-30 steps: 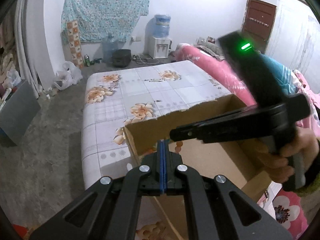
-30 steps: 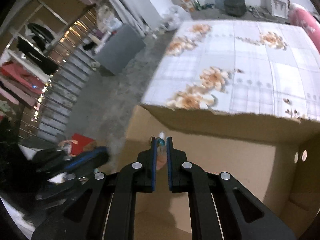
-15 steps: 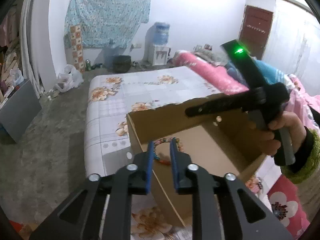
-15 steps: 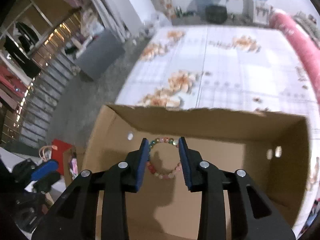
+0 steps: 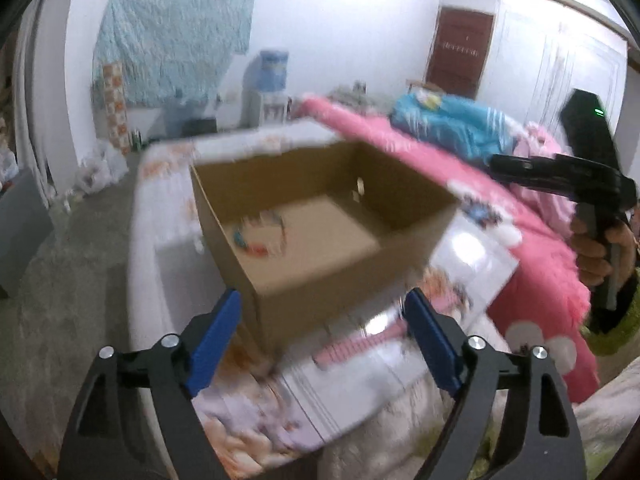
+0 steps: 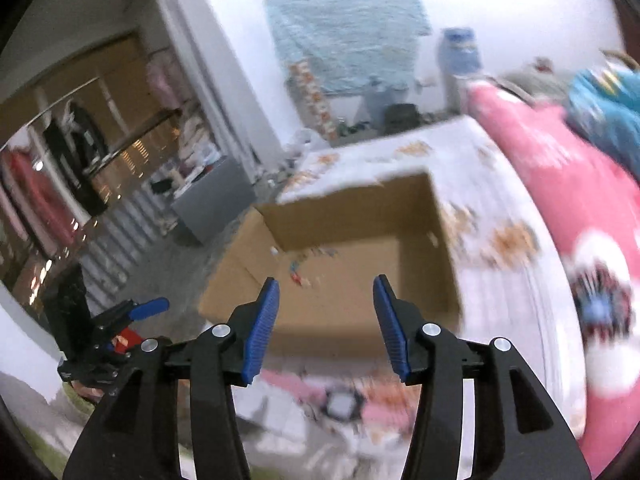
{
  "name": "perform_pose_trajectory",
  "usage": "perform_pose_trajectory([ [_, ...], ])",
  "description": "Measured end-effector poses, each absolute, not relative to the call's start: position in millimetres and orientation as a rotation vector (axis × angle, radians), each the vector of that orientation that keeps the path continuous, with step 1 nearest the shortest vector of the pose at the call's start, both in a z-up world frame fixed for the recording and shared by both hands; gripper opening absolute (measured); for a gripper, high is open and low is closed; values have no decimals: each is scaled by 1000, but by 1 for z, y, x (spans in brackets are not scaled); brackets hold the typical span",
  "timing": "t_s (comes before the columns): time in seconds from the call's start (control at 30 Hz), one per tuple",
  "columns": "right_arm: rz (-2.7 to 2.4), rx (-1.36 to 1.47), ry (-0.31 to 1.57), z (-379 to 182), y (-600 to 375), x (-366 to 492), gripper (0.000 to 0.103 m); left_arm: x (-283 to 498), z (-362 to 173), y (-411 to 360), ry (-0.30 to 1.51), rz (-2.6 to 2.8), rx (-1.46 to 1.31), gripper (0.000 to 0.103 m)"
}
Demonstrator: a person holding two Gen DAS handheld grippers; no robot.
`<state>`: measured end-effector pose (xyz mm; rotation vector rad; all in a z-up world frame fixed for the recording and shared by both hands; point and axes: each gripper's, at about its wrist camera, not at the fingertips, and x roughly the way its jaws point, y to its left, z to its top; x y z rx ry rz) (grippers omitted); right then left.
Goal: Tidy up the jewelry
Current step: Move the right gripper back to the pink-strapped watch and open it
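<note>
Cardboard formed the open box that sat on a floral-covered bed, and the jewelry lay on its floor toward the left wall, a blurred scatter of coloured beads. The left gripper hung in front of the box's near corner, its jaws opening wide with nothing between the blue pads. The right gripper hovered above the box's near edge, its jaws also opening and empty; from there the beads showed near the far-left corner. In the left view a hand held the right gripper's handle off to the right, over a pink blanket. Both pictures were smeared by motion.
</note>
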<state>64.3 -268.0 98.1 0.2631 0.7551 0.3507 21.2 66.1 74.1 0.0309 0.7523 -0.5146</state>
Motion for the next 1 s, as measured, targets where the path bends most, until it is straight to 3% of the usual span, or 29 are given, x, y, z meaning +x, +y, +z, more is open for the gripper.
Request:
perform_pose_trajectory([
  [0.17,248,196,858,40,-264,37,48,22,16,38,877,-433,93,83],
  [0.4,241,42,925,15,-231,24,57,35,-39,17,991,-351,246,84],
  [0.5,252,4,896,16,-227,20,57,39,-46,20,1011,-338,214,92],
  [0.57,263,-7,843,27,-223,15,67,41,-50,21,1013,-335,207,96],
  [0.6,258,-22,795,35,-223,13,87,42,-49,21,1006,-333,212,97],
  [0.63,244,-42,758,39,-221,10,95,42,-50,21,1000,-338,208,97],
  [0.77,206,-199,762,31,-207,14,95,40,-49,23,986,-349,197,97],
  [0.9,296,-171,803,21,-198,21,95,40,-49,24,984,-361,208,98],
  [0.97,327,-160,824,15,-195,28,89,40,-49,24,979,-373,215,98],
  [1.0,345,-160,850,9,-192,35,79,39,-47,27,979,-375,216,98],
])
